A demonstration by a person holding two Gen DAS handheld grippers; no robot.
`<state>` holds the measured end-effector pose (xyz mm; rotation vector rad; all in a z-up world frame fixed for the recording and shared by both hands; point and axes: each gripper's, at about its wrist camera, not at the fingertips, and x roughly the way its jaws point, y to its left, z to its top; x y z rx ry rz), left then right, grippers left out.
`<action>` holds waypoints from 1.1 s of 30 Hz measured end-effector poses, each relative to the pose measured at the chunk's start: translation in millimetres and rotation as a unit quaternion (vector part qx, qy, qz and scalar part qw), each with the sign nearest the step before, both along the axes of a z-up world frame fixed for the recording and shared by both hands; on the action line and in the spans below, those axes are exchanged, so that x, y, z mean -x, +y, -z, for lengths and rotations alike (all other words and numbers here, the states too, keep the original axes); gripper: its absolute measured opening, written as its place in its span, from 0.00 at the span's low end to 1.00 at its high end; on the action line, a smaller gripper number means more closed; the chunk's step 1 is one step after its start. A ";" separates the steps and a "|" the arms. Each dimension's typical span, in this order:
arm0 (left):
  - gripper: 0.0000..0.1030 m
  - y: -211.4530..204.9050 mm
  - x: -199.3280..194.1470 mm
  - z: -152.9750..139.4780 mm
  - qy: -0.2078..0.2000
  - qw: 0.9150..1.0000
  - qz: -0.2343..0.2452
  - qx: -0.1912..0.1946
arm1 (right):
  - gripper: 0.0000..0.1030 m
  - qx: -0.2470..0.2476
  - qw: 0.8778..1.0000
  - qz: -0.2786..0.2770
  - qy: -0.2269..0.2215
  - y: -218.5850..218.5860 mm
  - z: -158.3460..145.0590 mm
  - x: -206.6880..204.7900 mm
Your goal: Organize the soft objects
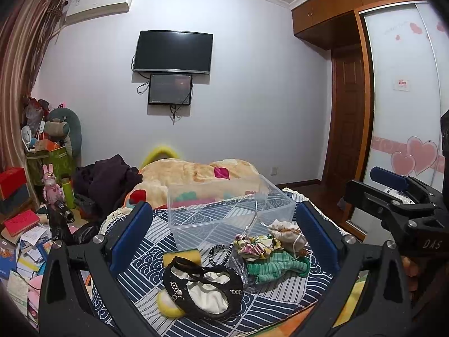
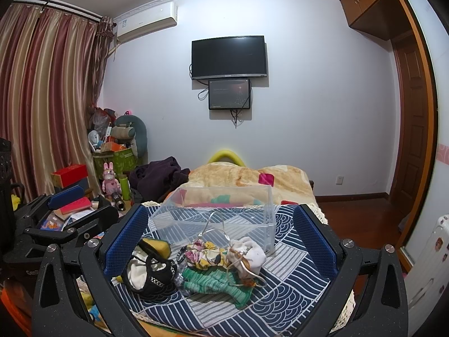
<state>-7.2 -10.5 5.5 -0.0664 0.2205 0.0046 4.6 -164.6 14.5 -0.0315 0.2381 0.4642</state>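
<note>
A pile of soft things lies on the blue patterned cloth (image 1: 151, 255): a black and white bag (image 1: 202, 286) (image 2: 148, 272), yellow sponges (image 1: 182, 257) (image 2: 158, 247), a green knit piece (image 1: 276, 268) (image 2: 216, 280), a floral scrunchie (image 1: 256, 245) (image 2: 206, 254) and a white drawstring pouch (image 1: 289, 234) (image 2: 251, 251). A clear plastic box (image 1: 227, 213) (image 2: 219, 213) stands empty just behind them. My left gripper (image 1: 224, 233) is open above the pile and holds nothing. My right gripper (image 2: 221, 236) is also open and empty over the pile.
A beige blanket (image 2: 247, 177) and dark clothes (image 2: 157, 177) lie further back on the bed. Boxes, books and toys (image 2: 84, 185) crowd the left. A wardrobe (image 1: 407, 98) and door stand right. A TV (image 2: 228, 57) hangs on the far wall.
</note>
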 end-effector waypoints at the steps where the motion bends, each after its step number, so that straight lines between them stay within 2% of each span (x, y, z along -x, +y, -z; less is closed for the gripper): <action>1: 1.00 0.0 0.3 0.0 0.000 1.000 0.000 0.000 | 1.00 0.000 1.000 0.000 0.000 -0.2 0.2 0.0; 19: 1.00 2.7 -4.7 3.6 0.010 1.000 0.004 0.003 | 1.00 -0.002 1.000 -0.002 0.011 0.8 6.0 -6.2; 25: 1.00 13.0 -19.7 18.1 0.044 0.999 0.005 0.005 | 1.00 -0.001 0.999 0.002 0.033 -4.9 20.4 -21.7; 31: 1.00 31.9 -43.6 43.9 0.095 0.995 -0.001 0.018 | 1.00 -0.005 0.996 0.012 0.088 -18.0 46.4 -52.9; 33: 1.00 39.1 -50.7 52.1 0.107 0.994 -0.005 0.028 | 0.97 -0.007 0.994 0.013 0.105 -21.3 53.3 -60.1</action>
